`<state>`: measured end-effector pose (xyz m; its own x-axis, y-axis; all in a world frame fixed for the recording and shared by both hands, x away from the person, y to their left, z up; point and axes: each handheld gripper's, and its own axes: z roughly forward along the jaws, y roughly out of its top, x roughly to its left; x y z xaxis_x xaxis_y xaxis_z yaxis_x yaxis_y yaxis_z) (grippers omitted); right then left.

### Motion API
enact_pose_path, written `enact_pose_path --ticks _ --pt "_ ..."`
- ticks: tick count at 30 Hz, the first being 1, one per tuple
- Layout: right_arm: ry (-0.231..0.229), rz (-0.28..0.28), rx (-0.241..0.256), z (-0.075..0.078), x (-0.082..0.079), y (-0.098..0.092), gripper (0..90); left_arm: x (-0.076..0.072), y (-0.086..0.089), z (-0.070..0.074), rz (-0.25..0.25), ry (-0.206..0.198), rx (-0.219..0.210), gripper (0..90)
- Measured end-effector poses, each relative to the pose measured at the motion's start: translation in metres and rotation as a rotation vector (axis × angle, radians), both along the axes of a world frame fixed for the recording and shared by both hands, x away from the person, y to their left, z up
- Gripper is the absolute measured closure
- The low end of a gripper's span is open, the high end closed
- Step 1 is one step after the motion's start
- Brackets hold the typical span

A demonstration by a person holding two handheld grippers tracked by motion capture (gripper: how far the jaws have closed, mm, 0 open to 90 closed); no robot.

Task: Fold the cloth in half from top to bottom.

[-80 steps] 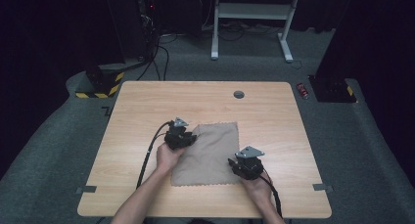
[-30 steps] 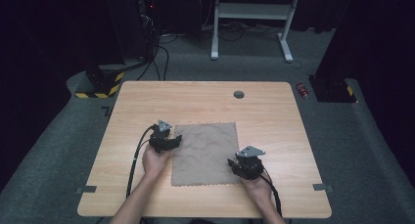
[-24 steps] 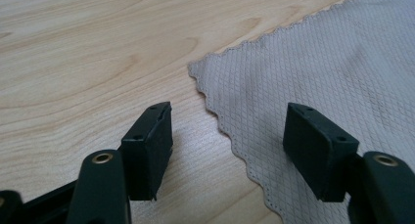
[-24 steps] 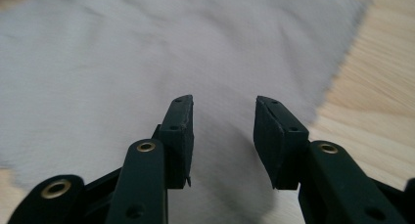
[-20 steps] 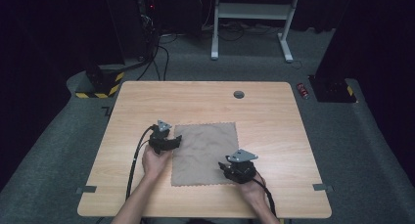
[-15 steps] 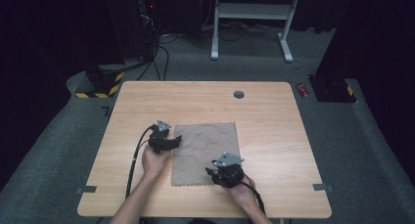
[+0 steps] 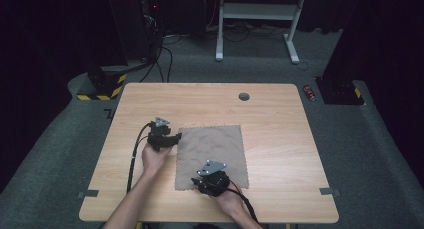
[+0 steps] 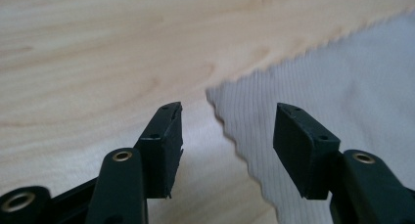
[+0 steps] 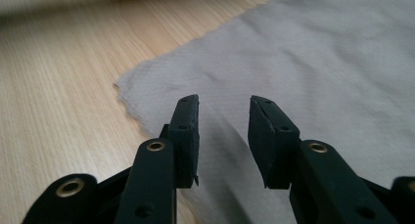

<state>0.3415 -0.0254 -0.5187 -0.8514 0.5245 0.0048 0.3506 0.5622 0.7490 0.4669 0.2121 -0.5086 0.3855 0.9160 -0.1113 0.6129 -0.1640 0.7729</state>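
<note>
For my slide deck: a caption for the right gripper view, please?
Right gripper, jaws open, poised over the near corner of the grey cloth.

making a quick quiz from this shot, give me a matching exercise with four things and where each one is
Things:
1. left gripper
2. right gripper
3. cloth
4. round hole

Places:
A. in the table top near its far edge
B. spread flat in the middle of the table
C. at the cloth's near edge, close to its near left corner
D. at the cloth's far left corner, fingers open either side of the edge

Pairs: 1-D, 2-C, 3-B, 4-A
</note>
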Motion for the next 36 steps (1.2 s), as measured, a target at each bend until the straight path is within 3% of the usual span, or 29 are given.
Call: enact_pose_path --ticks 1,3,4,6,8,13,18,21,23,25,29,31,36 --pt "-0.003 0.004 0.0 0.0 -0.001 0.003 64.4 0.001 0.002 0.0 0.009 0.001 -0.023 44.9" --pt "-0.001 0.012 0.011 0.0 -0.002 0.008 64.6 0.009 0.003 0.001 0.003 0.059 -0.006 43.9" --pt "0.009 0.015 0.016 0.0 -0.003 0.01 64.7 0.011 0.002 0.0 0.007 0.05 0.012 44.1" --pt "0.009 0.028 0.023 0.0 -0.005 0.016 65.3 0.013 0.003 0.0 0.019 0.036 0.005 45.9" --pt "0.002 0.041 0.028 0.0 -0.007 0.022 65.8 0.016 0.005 -0.002 0.037 0.045 -0.019 46.4" --pt "0.012 0.078 0.047 -0.002 -0.013 0.037 65.7 0.02 0.005 -0.009 0.056 0.063 -0.009 47.0" --pt "0.013 0.105 0.034 -0.004 -0.018 0.051 64.8 0.019 0.003 -0.007 0.054 0.05 -0.013 47.1" --pt "0.0 0.116 -0.007 -0.007 -0.022 0.058 64.8 0.021 0.005 -0.007 0.065 0.049 -0.013 47.3" --pt "-0.024 0.117 -0.033 -0.006 -0.025 0.06 65.5 0.026 0.003 -0.005 0.037 0.102 0.029 45.6" --pt "-0.031 0.118 -0.038 -0.006 -0.026 0.061 66.5 0.028 -0.001 0.002 0.019 0.081 0.051 45.9" --pt "-0.032 0.114 -0.041 -0.006 -0.026 0.06 69.2 0.032 -0.007 0.007 0.027 0.064 0.048 46.7" --pt "-0.031 0.112 -0.044 -0.006 -0.026 0.06 70.4 0.038 -0.007 0.003 0.03 0.114 0.07 45.8" --pt "-0.04 0.113 -0.043 -0.006 -0.026 0.059 74.5 0.045 -0.009 -0.004 0.044 0.132 0.091 47.1"
